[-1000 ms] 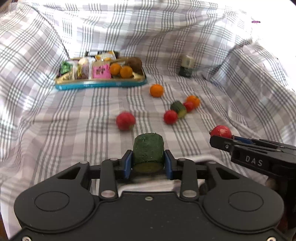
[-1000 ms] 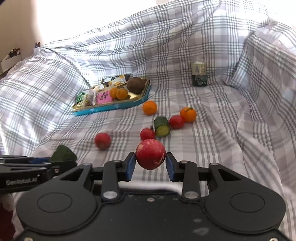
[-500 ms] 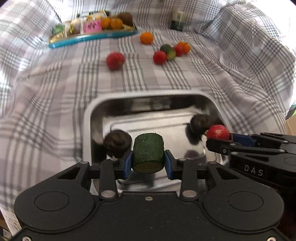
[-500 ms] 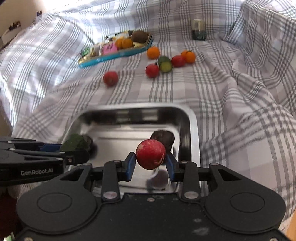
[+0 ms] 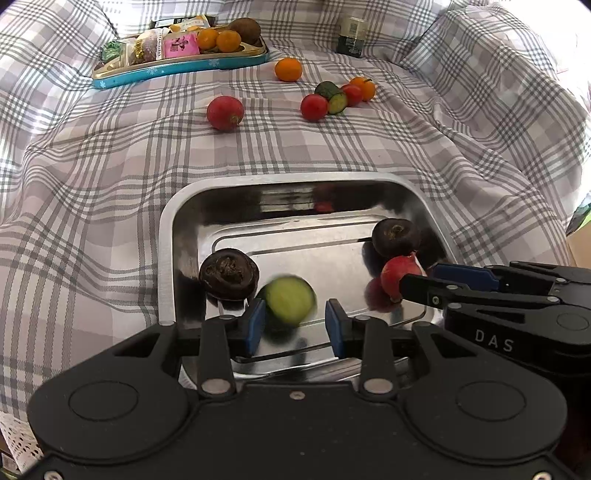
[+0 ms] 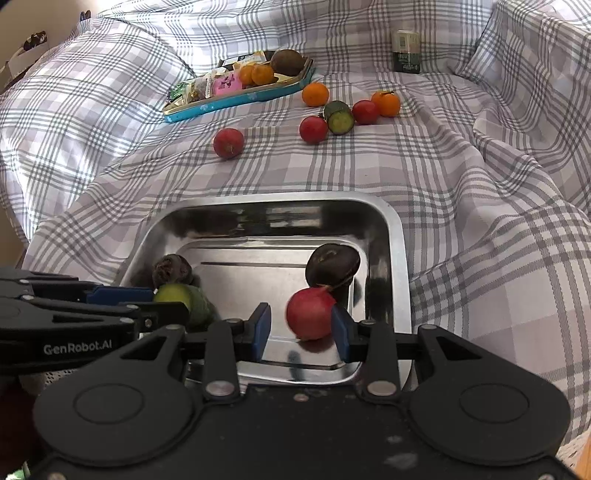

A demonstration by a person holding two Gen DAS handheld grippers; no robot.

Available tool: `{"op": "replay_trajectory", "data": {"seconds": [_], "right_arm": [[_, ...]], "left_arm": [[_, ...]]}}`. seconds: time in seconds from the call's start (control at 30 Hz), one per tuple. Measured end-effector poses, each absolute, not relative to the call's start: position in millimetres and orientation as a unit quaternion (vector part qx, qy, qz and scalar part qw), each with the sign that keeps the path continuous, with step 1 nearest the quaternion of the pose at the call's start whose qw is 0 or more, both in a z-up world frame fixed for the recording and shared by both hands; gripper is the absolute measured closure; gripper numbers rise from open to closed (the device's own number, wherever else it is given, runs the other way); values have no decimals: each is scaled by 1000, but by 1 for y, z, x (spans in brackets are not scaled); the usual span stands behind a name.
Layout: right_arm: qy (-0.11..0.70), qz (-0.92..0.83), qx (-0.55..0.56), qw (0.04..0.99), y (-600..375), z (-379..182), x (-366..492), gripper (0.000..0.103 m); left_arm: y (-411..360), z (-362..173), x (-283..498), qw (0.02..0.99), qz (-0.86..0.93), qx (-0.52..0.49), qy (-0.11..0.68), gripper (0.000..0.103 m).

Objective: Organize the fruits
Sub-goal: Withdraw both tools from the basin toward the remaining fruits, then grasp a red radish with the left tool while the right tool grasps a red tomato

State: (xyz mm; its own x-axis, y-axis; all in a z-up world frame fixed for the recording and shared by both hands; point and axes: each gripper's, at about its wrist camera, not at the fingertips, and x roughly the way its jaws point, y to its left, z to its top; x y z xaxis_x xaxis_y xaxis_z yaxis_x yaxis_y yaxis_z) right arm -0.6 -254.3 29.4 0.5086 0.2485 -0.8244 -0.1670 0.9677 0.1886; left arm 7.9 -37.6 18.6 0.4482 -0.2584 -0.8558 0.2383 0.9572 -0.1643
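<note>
A steel tray (image 5: 168, 236) (image 6: 395, 236) lies on the plaid cloth below both grippers. My left gripper (image 5: 295, 325) is open over it; a green cucumber piece (image 5: 290, 301) (image 6: 184, 299), blurred, is loose between its jaws. My right gripper (image 6: 301, 330) is open; a red radish (image 6: 310, 314) (image 5: 397, 273) is between its jaws, touching only the right pad. Two dark round fruits (image 5: 229, 273) (image 5: 395, 236) lie in the tray.
Farther on the cloth lie a red radish (image 5: 225, 112), a tomato (image 5: 314, 107), a cucumber piece (image 5: 332, 98), another tomato and two oranges (image 5: 288, 69). A blue-rimmed snack tray (image 5: 177, 68) and a small jar (image 5: 351, 35) stand at the back.
Both grippers moved back over the steel tray and lowered. Both have opened: the cucumber piece and the radish are released and dropping.
</note>
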Motion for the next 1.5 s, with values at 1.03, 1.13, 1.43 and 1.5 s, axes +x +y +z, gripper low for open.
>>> {"op": "replay_trajectory", "data": {"seconds": [1.03, 1.13, 1.43, 1.5], "right_arm": [[372, 128, 18, 919, -252, 56, 61, 65], [357, 120, 9, 926, -254, 60, 81, 65], [336, 102, 18, 936, -261, 68, 155, 65], [337, 99, 20, 936, -261, 66, 168, 65]], "left_arm": [[-18, 43, 59, 904, -100, -10, 415, 60], [-15, 46, 76, 909, -99, -13, 404, 60], [-19, 45, 131, 921, -91, 2, 379, 60], [-21, 41, 139, 923, -92, 6, 375, 60]]}}
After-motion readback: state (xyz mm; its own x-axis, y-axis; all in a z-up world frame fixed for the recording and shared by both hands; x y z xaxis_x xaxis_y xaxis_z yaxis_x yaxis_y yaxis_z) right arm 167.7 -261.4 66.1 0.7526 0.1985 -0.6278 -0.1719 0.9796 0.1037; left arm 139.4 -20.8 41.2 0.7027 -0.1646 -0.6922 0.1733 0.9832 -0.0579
